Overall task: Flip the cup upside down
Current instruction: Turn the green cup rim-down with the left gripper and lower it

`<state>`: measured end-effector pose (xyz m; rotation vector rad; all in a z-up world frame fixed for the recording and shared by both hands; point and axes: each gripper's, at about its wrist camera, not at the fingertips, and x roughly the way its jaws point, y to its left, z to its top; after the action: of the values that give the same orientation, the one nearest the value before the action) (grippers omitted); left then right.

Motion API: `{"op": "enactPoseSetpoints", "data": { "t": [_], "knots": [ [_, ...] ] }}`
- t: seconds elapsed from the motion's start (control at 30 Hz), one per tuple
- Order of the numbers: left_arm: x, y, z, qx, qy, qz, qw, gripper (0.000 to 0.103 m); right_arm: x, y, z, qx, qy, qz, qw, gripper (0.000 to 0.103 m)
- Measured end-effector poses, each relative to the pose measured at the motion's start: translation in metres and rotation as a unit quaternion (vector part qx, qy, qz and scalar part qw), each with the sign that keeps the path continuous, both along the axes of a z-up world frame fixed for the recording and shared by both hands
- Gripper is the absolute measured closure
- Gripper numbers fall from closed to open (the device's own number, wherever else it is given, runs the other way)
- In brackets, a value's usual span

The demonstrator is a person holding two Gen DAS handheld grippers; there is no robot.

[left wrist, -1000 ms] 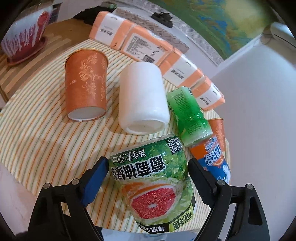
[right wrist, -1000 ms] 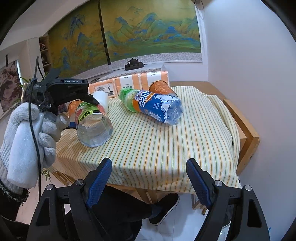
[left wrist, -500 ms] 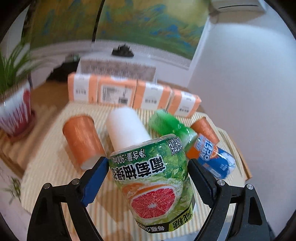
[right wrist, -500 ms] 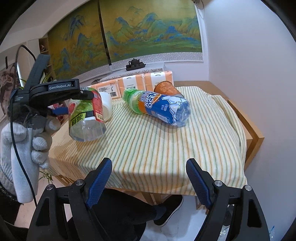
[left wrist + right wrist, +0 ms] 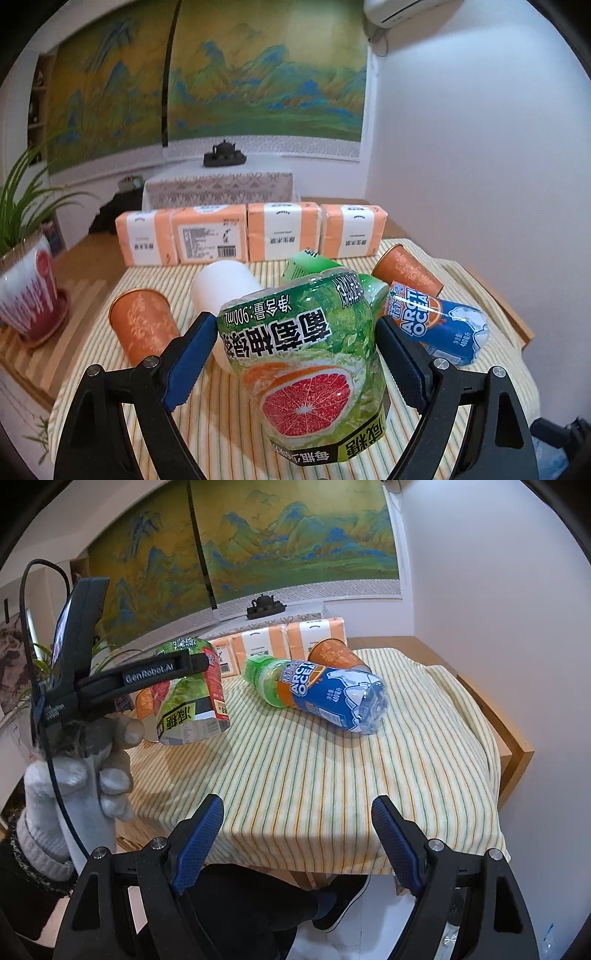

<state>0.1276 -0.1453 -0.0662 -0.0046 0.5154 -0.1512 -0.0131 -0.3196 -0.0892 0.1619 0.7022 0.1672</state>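
My left gripper (image 5: 295, 354) is shut on a clear cup wrapped in a green grapefruit label (image 5: 306, 365). It holds the cup in the air above the striped tablecloth (image 5: 332, 775), with the printed text upside down. In the right wrist view the same cup (image 5: 192, 698) hangs tilted in the left gripper (image 5: 173, 668) at the table's left side, its flat end facing down towards me. My right gripper (image 5: 297, 834) is open and empty, off the table's near edge.
A blue and orange bottle (image 5: 325, 694) lies on its side mid-table. An orange cup (image 5: 142, 321) and a white cup (image 5: 225, 288) lie to the left, another orange cup (image 5: 406, 269) to the right. Tissue packs (image 5: 251, 236) line the back. A potted plant (image 5: 26, 288) stands left.
My left gripper has tipped up from looking down at the table to level, turning the cup with it. The right gripper has barely moved.
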Motion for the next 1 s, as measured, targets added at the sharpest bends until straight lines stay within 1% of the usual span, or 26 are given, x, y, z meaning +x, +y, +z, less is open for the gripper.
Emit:
{"op": "enactPoseSetpoints", "data": {
  "t": [0.13, 0.3, 0.5, 0.67, 0.77, 1.0],
  "knots": [
    [-0.004, -0.01, -0.005, 0.02, -0.017, -0.002, 0.9996, 0.013, 0.001, -0.004, 0.0, 0.004, 0.0, -0.011, 1.0, 0.024],
    [-0.006, -0.016, -0.013, 0.03, -0.017, -0.009, 0.9994, 0.013, 0.003, -0.005, 0.002, -0.006, -0.006, -0.021, 1.0, 0.024],
    [-0.008, -0.016, -0.018, 0.025, -0.015, -0.01, 0.9995, 0.013, 0.002, -0.006, 0.003, -0.004, -0.006, -0.026, 1.0, 0.024],
    [-0.01, -0.008, -0.018, 0.008, -0.009, -0.007, 0.9999, 0.013, 0.001, -0.007, 0.004, -0.001, -0.005, -0.029, 1.0, 0.024],
    [-0.014, -0.004, -0.018, 0.0, -0.007, -0.008, 0.9999, 0.013, 0.002, -0.007, 0.005, 0.0, -0.005, -0.03, 1.0, 0.024],
    [-0.03, 0.0, -0.02, -0.003, -0.003, -0.015, 0.9999, 0.013, 0.002, 0.0, 0.005, 0.001, -0.005, -0.025, 1.0, 0.024]
  ]
}}
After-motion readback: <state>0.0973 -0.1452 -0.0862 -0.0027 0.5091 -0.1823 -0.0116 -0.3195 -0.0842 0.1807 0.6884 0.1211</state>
